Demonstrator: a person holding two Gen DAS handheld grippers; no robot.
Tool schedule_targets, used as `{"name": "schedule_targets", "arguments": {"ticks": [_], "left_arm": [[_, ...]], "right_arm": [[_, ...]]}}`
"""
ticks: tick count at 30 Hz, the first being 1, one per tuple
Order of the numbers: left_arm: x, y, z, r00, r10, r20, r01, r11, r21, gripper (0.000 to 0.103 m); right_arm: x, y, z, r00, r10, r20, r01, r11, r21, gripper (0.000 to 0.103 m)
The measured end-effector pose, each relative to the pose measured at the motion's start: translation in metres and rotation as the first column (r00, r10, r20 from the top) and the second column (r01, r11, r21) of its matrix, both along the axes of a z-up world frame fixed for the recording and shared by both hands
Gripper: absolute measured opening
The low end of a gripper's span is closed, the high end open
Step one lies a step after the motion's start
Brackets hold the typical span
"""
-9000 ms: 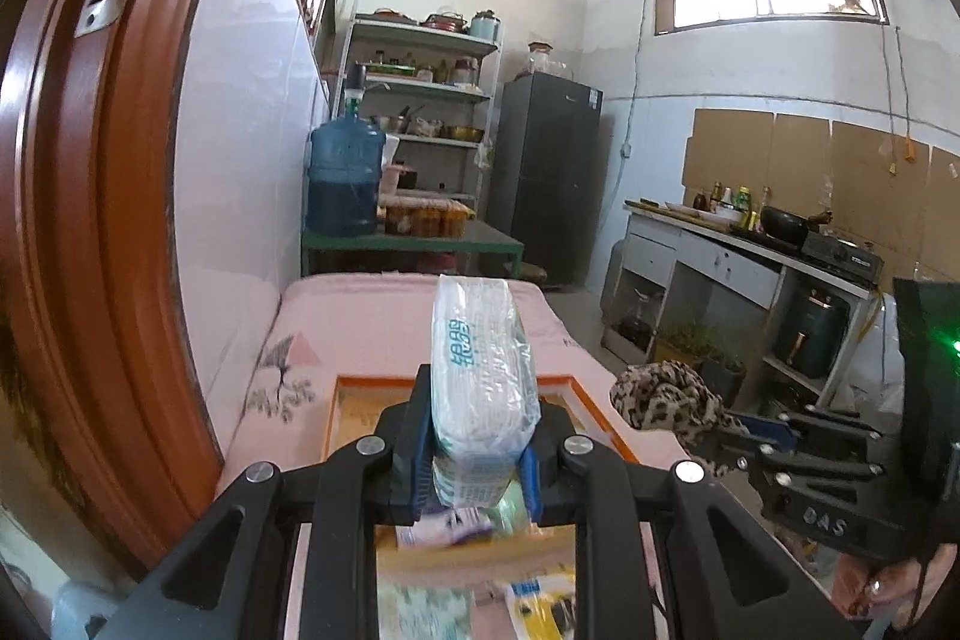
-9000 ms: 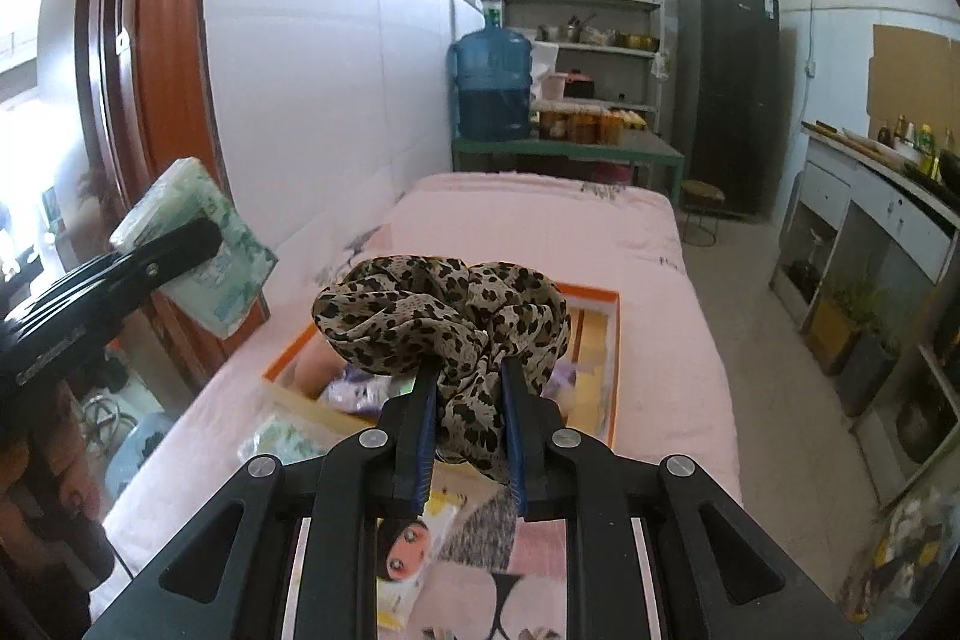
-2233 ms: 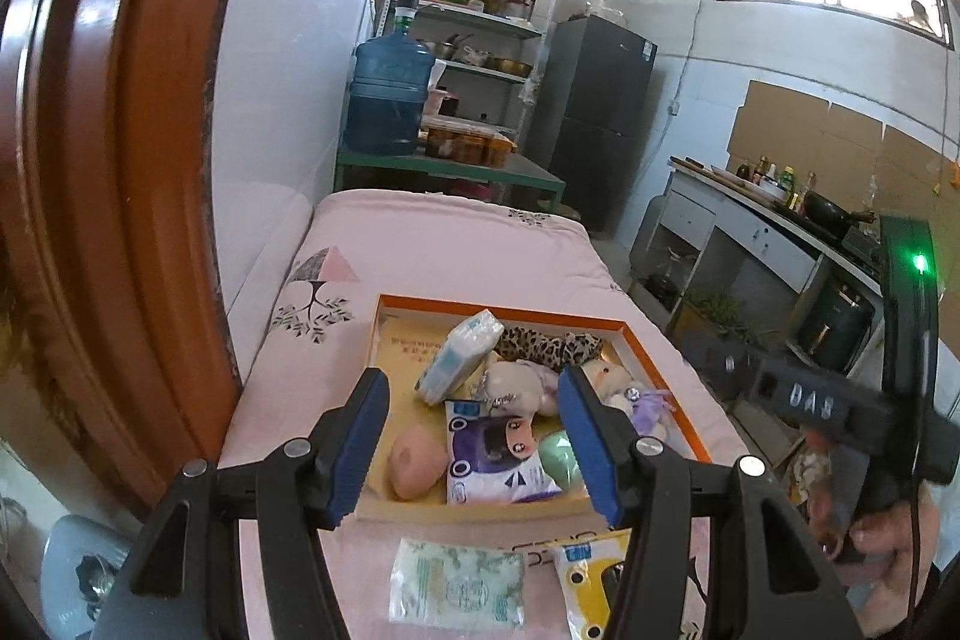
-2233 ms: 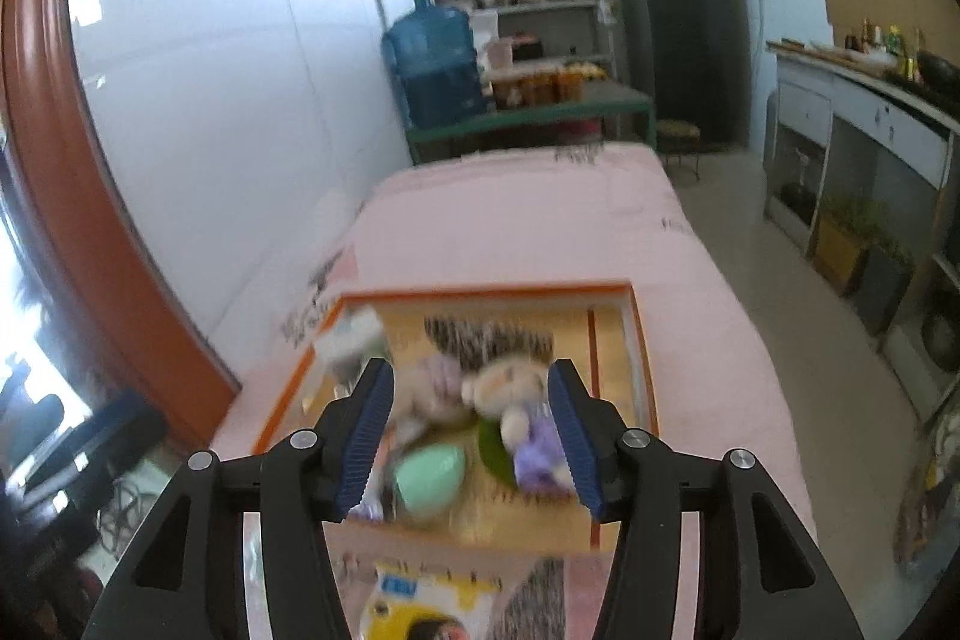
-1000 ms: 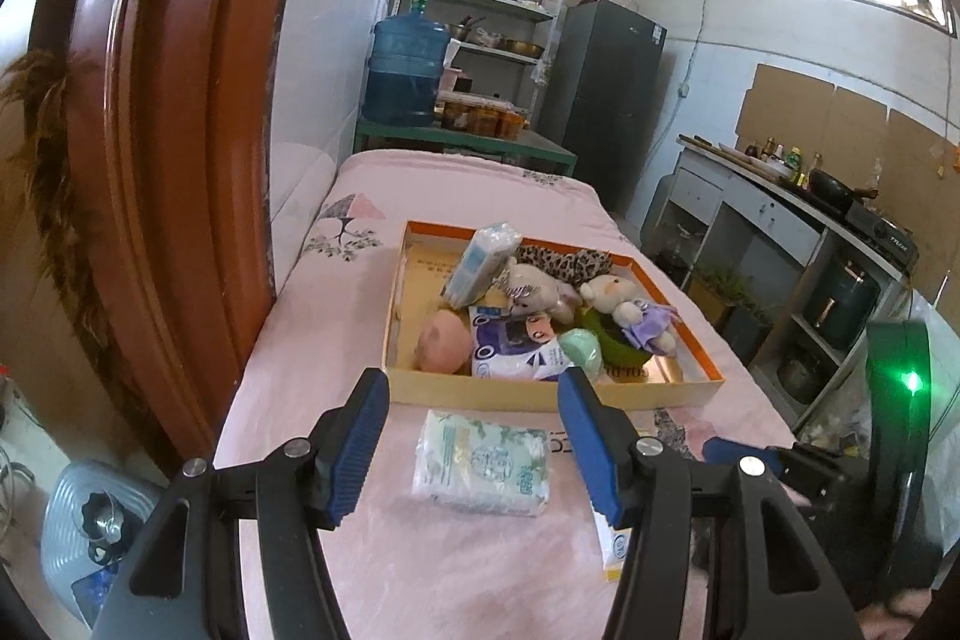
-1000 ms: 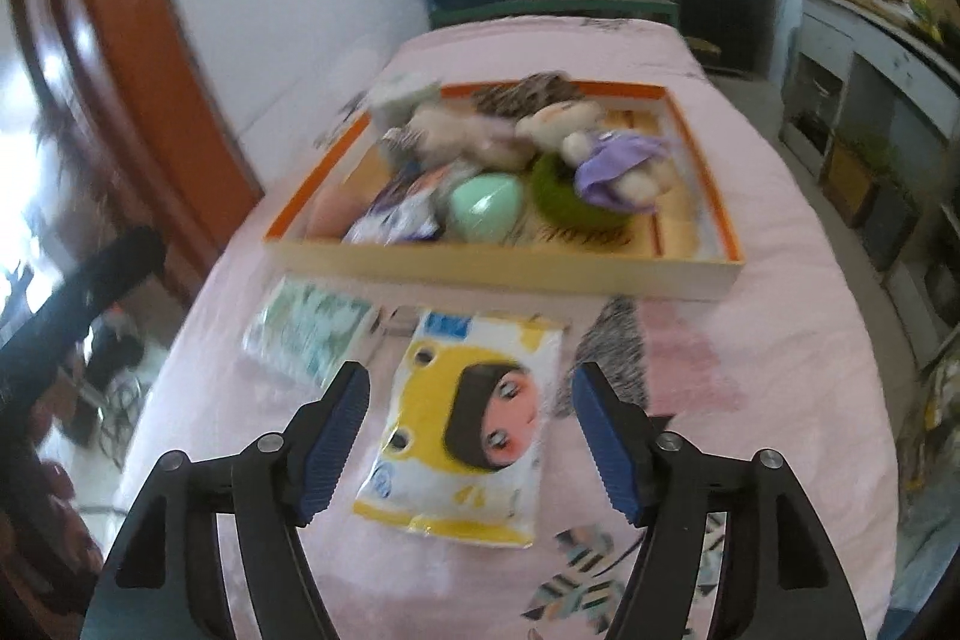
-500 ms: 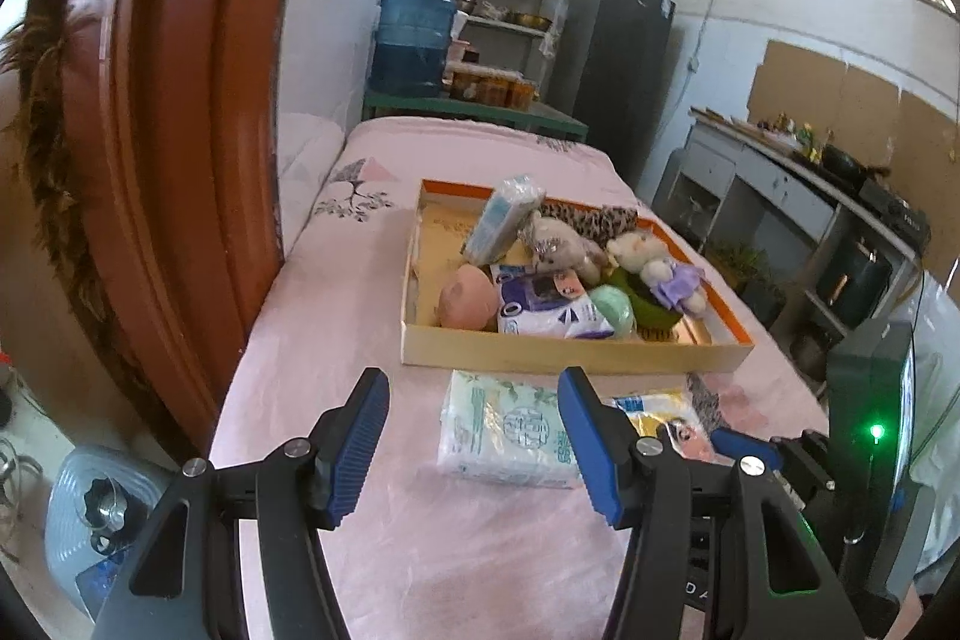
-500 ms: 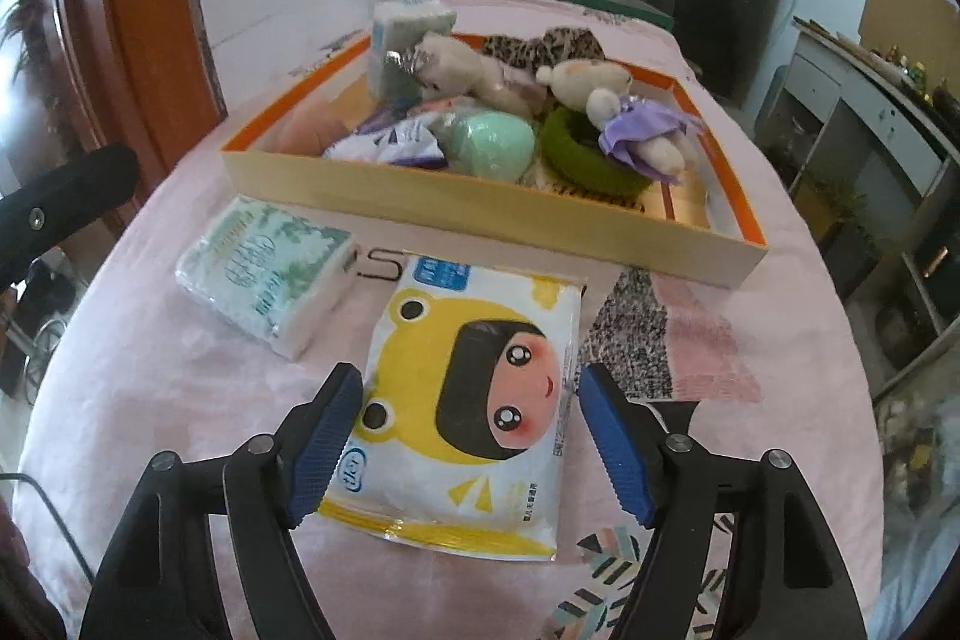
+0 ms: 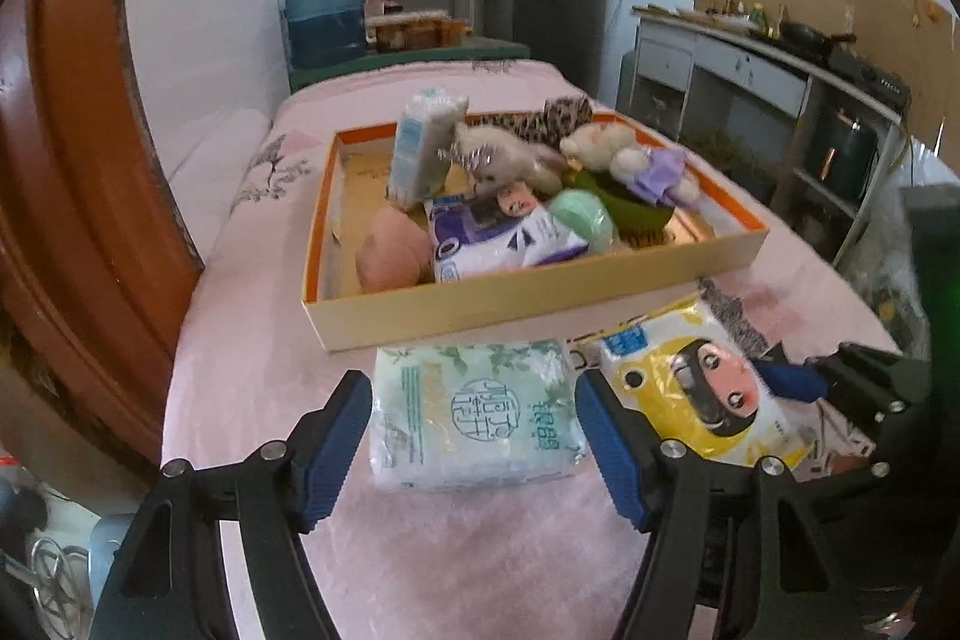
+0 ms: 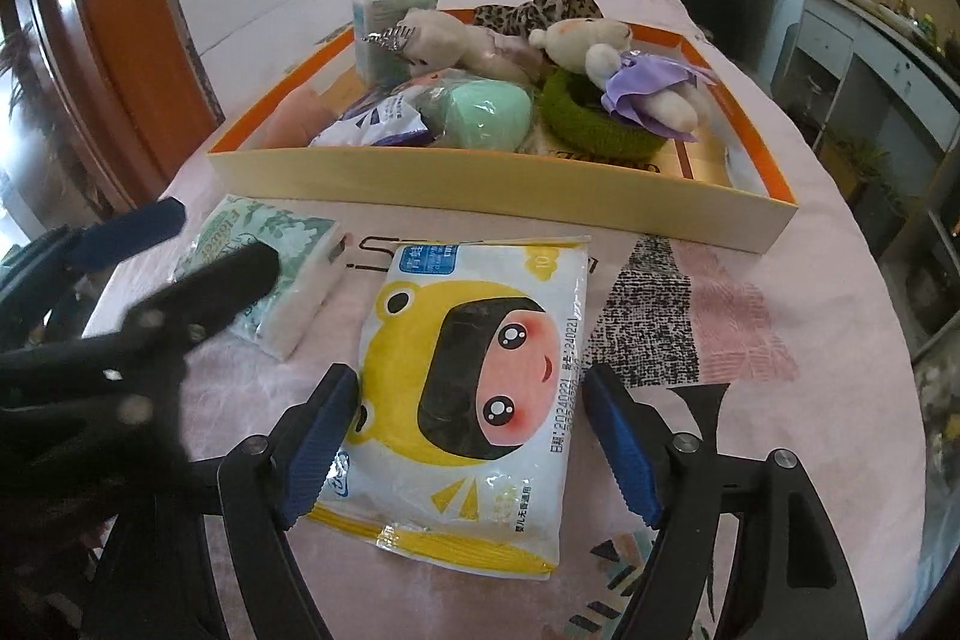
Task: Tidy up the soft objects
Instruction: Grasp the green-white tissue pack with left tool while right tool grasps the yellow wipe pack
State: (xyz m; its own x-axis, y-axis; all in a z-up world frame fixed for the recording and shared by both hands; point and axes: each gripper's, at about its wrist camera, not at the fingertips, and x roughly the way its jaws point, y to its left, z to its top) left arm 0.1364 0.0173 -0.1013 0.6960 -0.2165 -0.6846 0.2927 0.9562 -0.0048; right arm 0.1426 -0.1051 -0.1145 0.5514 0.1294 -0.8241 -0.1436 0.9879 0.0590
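tissue packs: two, one green tissue pack (image 9: 477,415) on the cloth, one blue tissue pack (image 9: 423,148) upright in the box | wipes packs: two, yellow wipes pack (image 10: 480,388), purple wipes pack (image 9: 504,235) | plush toys (image 10: 624,64): two | sponges (image 10: 486,112): two | scrunchies (image 10: 540,7): two | box (image 9: 510,301): one

On the yellow cartoon-face wipes pack (image 10: 480,388) we read a date stamp, "20240221", along its right edge. The green tissue pack (image 9: 474,415) carries large Chinese characters that we cannot make out, and other print is too small.
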Motion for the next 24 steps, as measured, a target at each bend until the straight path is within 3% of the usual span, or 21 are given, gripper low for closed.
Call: {"name": "schedule_targets", "arguments": {"ticks": [6,11,17,18,24], "left_arm": [[0.01,-0.002,-0.01,0.999,-0.007,-0.048,0.007,1.0,0.01,0.074],[0.017,-0.006,-0.015,0.995,-0.045,-0.094,0.046,0.999,0.001,0.083],[0.025,-0.005,-0.023,0.99,-0.023,-0.136,0.025,1.0,0.011,0.084],[0.025,-0.004,-0.025,0.99,-0.011,-0.142,0.013,1.0,0.012,0.082],[0.023,0.01,-0.023,0.99,0.044,-0.134,-0.046,0.999,-0.017,0.052]], "right_arm": [[-0.005,0.003,-0.001,1.0,0.009,0.009,-0.009,1.0,-0.014,0.079],[-0.008,0.004,-0.002,0.999,0.034,0.012,-0.033,0.999,-0.025,0.079],[-0.009,0.004,-0.003,0.999,0.046,0.014,-0.046,0.999,-0.024,0.079],[-0.011,0.004,-0.003,0.999,0.047,0.015,-0.046,0.999,-0.024,0.079],[-0.014,0.0,0.001,0.999,0.044,0.027,-0.044,0.999,0.002,0.065]]}}
